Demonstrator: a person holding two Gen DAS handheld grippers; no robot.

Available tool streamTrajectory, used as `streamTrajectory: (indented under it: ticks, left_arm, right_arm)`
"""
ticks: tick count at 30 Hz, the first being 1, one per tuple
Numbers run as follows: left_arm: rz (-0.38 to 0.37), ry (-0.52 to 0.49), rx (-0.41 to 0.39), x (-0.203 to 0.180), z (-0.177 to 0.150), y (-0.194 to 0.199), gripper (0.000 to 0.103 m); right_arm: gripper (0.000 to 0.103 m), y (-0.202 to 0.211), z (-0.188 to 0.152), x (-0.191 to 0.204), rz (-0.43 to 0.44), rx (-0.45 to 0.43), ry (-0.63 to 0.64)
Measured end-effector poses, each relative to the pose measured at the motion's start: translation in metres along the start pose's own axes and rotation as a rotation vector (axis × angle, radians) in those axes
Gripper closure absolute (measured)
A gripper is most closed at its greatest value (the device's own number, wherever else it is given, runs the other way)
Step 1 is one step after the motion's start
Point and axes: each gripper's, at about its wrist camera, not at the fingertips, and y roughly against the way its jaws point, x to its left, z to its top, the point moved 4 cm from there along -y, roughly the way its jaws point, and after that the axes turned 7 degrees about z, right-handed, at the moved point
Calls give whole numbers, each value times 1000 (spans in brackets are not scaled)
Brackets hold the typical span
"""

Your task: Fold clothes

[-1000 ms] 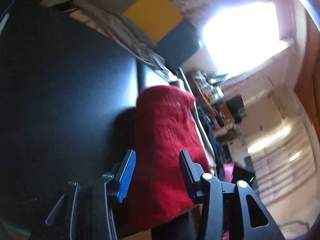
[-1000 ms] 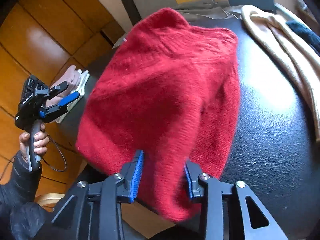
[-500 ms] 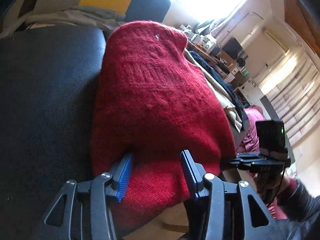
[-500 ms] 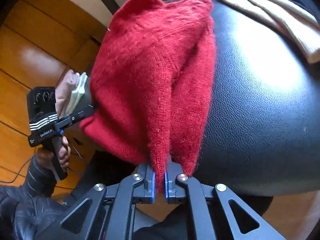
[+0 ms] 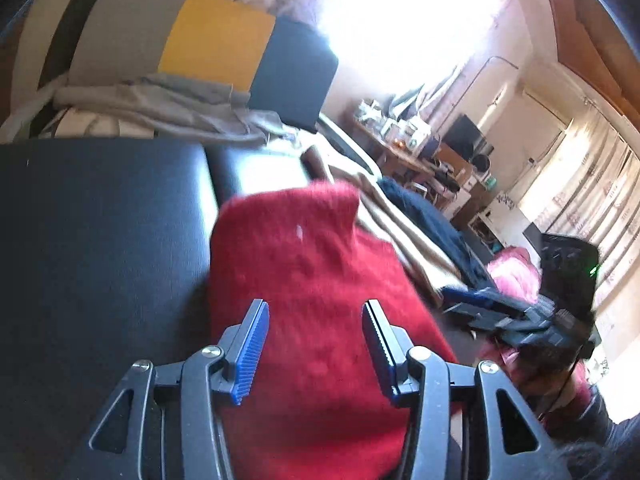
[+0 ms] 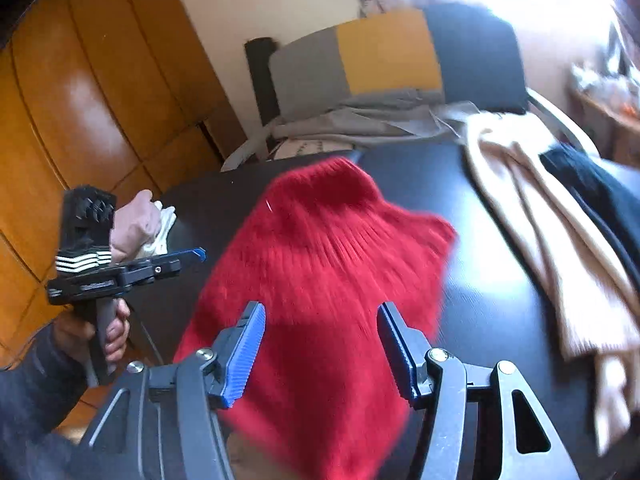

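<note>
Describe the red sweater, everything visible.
The red sweater is a fuzzy knit with a ribbed band at its far end and a small white fleck near that end. It lies bunched on the black padded surface, its near edge hanging over the front. Both views are motion-blurred. The left claw and right claw are open, fingers straddling it in view; whether they touch it I cannot tell.

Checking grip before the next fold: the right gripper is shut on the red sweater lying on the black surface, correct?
Not quite. The right wrist view shows the right gripper open, blue pads apart over the red sweater, which does lie on the black surface.
</note>
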Motion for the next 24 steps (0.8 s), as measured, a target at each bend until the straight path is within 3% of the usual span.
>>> streamTrajectory:
  ticks: [4, 7, 9, 10, 12, 15, 17, 20, 24]
  left_arm:
    - [-16, -55, -5, -4, 16, -10, 54]
    - [-36, -95, 10, -9, 23, -23, 54]
    - [-56, -110, 49, -16, 21, -42, 54]
    - [-49, -128, 68, -21, 18, -54, 53]
    - [48, -181, 94, -24, 8, -77, 50]
    - [132, -143, 88, -12, 7, -87, 41]
    - [131, -80, 59, -3, 11, -77, 41]
    - [107, -9, -16, 7, 17, -56, 44]
    - [-21, -35, -83, 2, 32, -41, 43]
  right_arm:
    - [43, -58, -7, 11, -56, 91, 55]
    - [42, -58, -54, 3, -183, 147, 131]
    - [38, -46, -87, -4, -241, 101, 165]
    - [38, -38, -96, -7, -234, 47, 154]
    - [37, -38, -95, -9, -221, 44, 146]
    - [32, -39, -93, -13, -202, 39, 134]
    - [32, -39, -90, -16, -184, 45, 124]
    - [30, -35, -74, -23, -128, 127, 99]
    - [30, -25, -49, -25, -116, 149, 81]
